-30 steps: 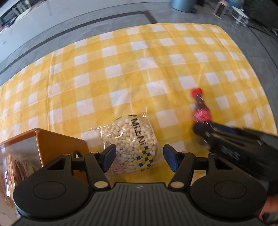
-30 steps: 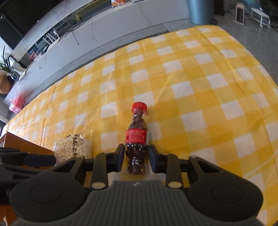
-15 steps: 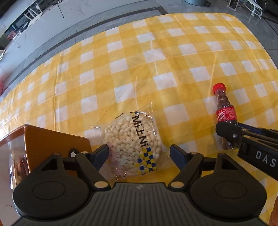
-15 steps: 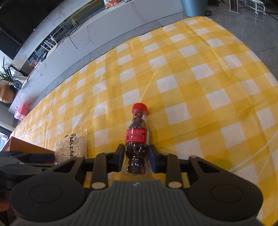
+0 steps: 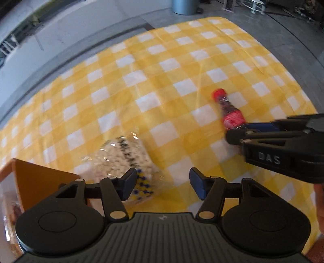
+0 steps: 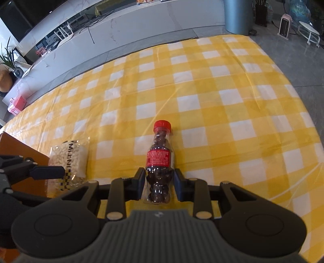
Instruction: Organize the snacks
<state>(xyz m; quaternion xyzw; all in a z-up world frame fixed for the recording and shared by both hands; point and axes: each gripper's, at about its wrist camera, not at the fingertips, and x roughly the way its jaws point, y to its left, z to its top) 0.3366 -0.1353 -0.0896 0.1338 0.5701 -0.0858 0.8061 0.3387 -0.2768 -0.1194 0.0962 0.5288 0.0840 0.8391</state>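
right claw [image 6: 159, 181]: clamped on the small clear red-capped bottle of dark candies [image 6: 160, 161], so lift straight up
left claw [image 5: 161, 183]: just narrowed, gripping nothing; clear bag of white candies [image 5: 125, 157] sits at 10 o'clock

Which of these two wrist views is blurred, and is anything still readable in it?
Left wrist view: motion blur smears the cloth, bag print and bottle; only the left gripper itself is crisp. Right wrist view: sharp, bag lettering legible, fisheye bending the table edges, soft glare streaks on the cloth.

grey tiled floor [image 6: 303, 66], a long white marble counter [image 6: 141, 26], a blue-grey bin [image 6: 238, 16], daylight glare
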